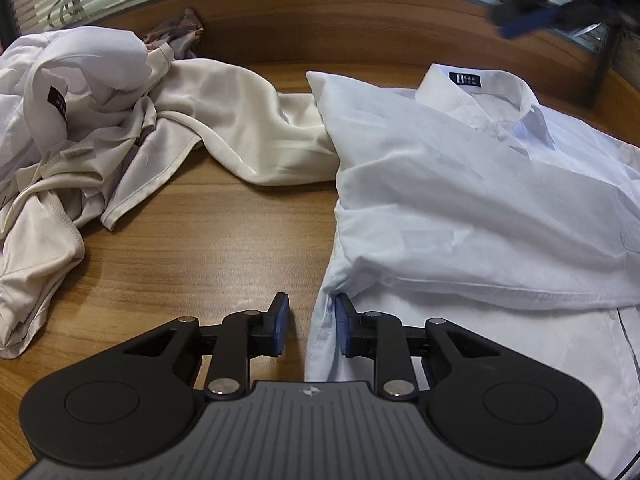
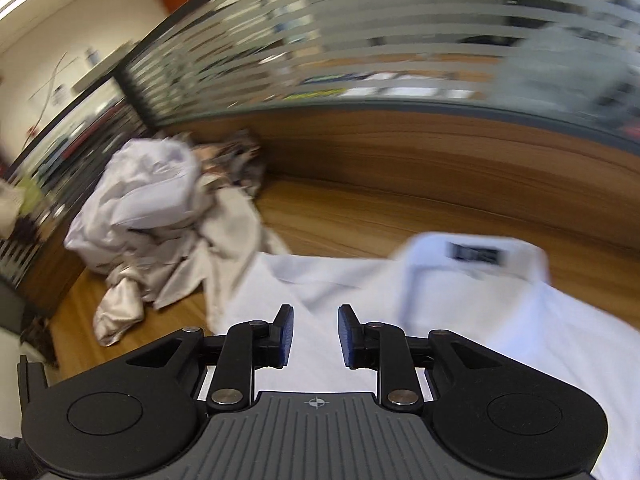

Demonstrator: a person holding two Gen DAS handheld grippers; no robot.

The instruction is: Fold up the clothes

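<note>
shirt [image 1: 460, 200] edge beside parted left fingers [image 1: 282, 322].

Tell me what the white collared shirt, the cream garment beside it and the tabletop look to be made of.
White shirt: likely woven cotton or a blend, matte, with crisp creases. Cream garment: probably satin or silk-like fabric, given its soft sheen and fluid drape. Tabletop: wood-grain surface, laminate or veneer, smooth, slightly glossy.
</note>
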